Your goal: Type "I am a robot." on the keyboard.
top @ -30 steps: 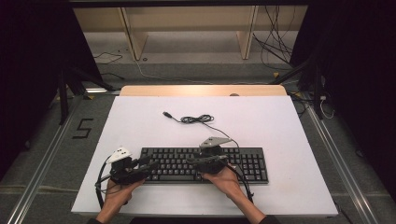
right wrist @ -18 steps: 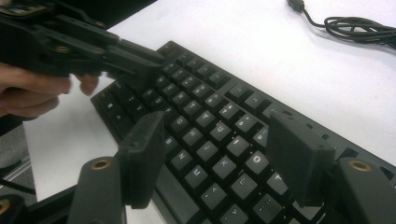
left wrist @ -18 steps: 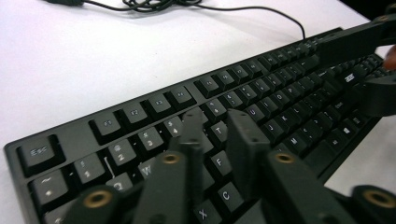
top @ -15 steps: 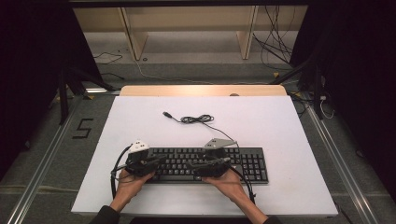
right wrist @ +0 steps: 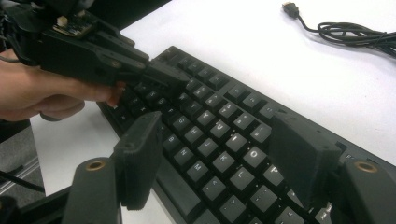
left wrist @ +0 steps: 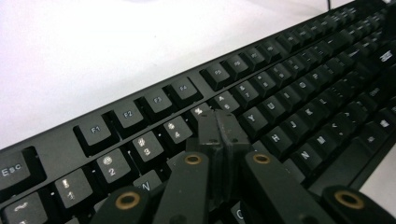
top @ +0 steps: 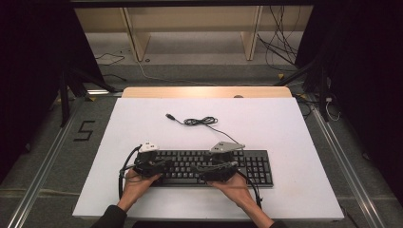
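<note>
**Typing with grippers, barely started**

From above: the black keyboard (top: 209,166) sits on the white table (top: 285,123), its cable (top: 202,121) unplugged. The left gripper (top: 159,167) has slid in over the left-hand keys since a second ago.

Left gripper view: jaws just closed together, holding nothing, tips over the number-row keys (left wrist: 177,130).

Right gripper view: right gripper (right wrist: 219,158) jaws just opened wide, letter keys between them. Typing mostly remains, I'd guess.

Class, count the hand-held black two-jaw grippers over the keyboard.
2: the left black two-jaw gripper sits over the black keyboard's left end, the right black two-jaw gripper over its middle.
</note>
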